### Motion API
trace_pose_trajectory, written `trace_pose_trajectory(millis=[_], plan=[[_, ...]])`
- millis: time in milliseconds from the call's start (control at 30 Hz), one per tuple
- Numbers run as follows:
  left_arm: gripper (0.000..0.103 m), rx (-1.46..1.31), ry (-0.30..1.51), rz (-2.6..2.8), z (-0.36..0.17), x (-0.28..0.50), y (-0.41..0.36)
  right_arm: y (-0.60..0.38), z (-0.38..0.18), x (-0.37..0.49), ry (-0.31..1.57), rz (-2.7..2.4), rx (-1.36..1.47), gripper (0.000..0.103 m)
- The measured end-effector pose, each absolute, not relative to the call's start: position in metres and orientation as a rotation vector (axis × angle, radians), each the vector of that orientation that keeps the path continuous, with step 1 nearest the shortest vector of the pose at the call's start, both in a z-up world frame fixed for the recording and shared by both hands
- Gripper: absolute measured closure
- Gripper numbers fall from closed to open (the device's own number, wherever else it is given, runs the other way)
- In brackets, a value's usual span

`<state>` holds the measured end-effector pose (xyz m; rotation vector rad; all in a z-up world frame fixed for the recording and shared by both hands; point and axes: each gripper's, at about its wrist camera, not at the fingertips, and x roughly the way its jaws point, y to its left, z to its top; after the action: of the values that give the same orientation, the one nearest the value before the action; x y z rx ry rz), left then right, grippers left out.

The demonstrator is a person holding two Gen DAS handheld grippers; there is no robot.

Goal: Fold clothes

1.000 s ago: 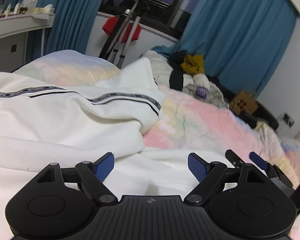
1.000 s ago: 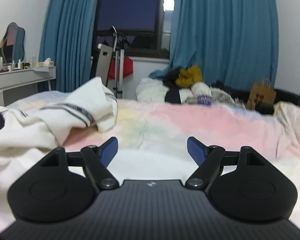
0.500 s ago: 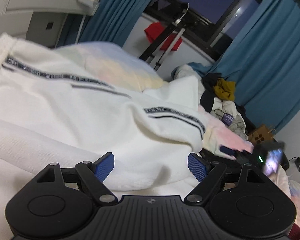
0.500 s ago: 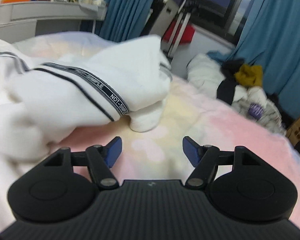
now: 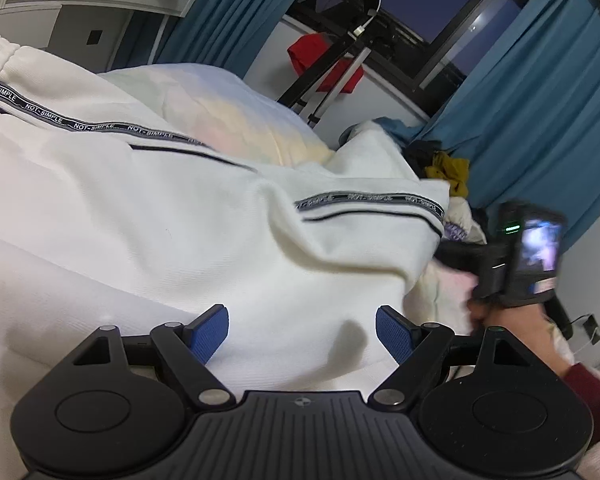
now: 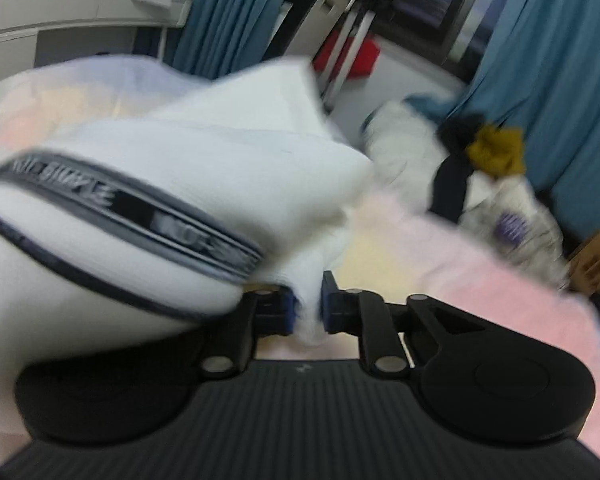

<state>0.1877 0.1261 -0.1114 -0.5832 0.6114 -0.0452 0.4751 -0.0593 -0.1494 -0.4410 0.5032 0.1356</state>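
Observation:
A white garment (image 5: 180, 208) with a grey lettered stripe lies rumpled over the pastel bed sheet (image 6: 460, 264). My left gripper (image 5: 300, 316) stands open just above a fold of it, with nothing pressed between its blue pads. In the blurred right wrist view the garment (image 6: 180, 152) bulges at the left, and my right gripper (image 6: 308, 304) has its jaws closing tight on a white fold near the striped end, pads pressing the cloth. The left wrist view shows the right gripper's body (image 5: 516, 256) beside the garment's right end, its fingers hidden behind cloth, in a hand (image 5: 516, 328) with a dark red sleeve.
A pile of other clothes (image 6: 496, 184) sits at the bed's far end, with a brown box (image 6: 596, 260) beyond it. A tripod (image 5: 332, 76) stands by the window between blue curtains (image 5: 540, 92). A white desk (image 5: 80, 0) is at the far left.
My right gripper swung left to the garment's striped end and shut on a fold. My left gripper sank and rolled closer over the cloth, still open.

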Motion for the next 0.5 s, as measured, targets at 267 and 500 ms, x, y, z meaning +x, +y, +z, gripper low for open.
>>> trace_pose_trajectory(millis=[267,500], plan=[[0.02,-0.581,0.592,-0.045,-0.109,0.183,0.123,-0.147,-0.027,0.462,0.359,-0.062,-0.516,0.093],[0.02,-0.574,0.594,-0.036,-0.108,0.183,0.122,-0.264,0.031,0.448,0.372,-0.382,-0.598,0.093]])
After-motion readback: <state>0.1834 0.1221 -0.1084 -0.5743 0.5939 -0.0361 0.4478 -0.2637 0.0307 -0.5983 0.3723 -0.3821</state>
